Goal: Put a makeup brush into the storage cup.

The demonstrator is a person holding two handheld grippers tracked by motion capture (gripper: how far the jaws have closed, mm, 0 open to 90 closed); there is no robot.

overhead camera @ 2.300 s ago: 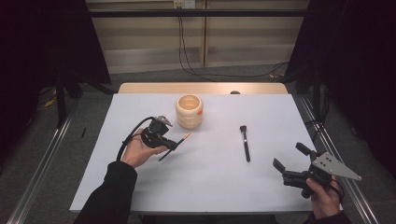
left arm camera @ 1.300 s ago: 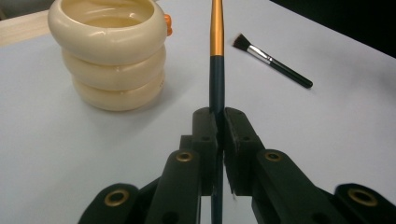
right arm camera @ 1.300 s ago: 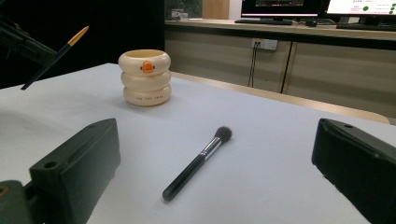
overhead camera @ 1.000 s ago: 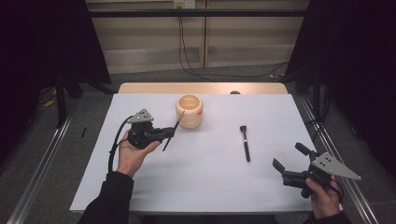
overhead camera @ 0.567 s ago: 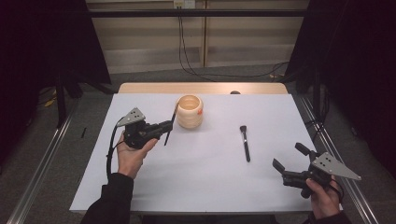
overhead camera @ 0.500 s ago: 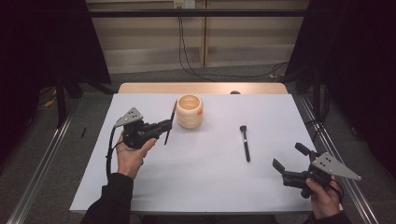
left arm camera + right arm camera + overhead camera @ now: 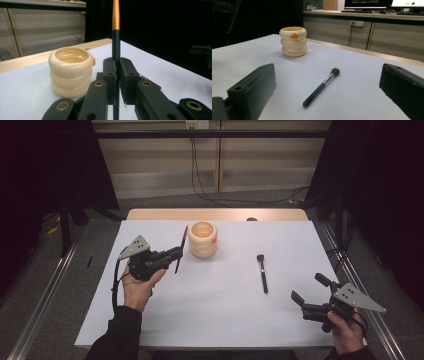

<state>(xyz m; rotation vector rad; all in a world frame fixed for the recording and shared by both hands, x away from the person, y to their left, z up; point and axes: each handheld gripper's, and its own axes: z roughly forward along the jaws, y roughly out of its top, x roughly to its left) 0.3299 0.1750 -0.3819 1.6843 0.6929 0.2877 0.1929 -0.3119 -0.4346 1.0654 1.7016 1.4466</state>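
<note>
The left gripper is closed tight on a thin brush with a dark handle and a gold band. In the left gripper view the two black jaws press against the handle from both sides, and the brush stands upright between them, its gold part rising out of the top of the picture. In the high view the same brush sticks up from the jaw tips, tilted a little, just beside the cream holder. The hand carrying this gripper is raised above the white worktop, left of the holder.

The holder is a cream pot shaped like three stacked rings, open at the top, with a small orange mark on its side. It stands on the worktop toward the far edge. From the left gripper view it sits near the jaws, slightly to their left; the brush does not touch it.

The right gripper is wide open and holds nothing. It is held low near the right front corner of the worktop. In its own view the two jaws stand far apart, and between them, farther off, a second brush lies flat on the worktop, bristles pointing away, well apart from the holder.
</note>
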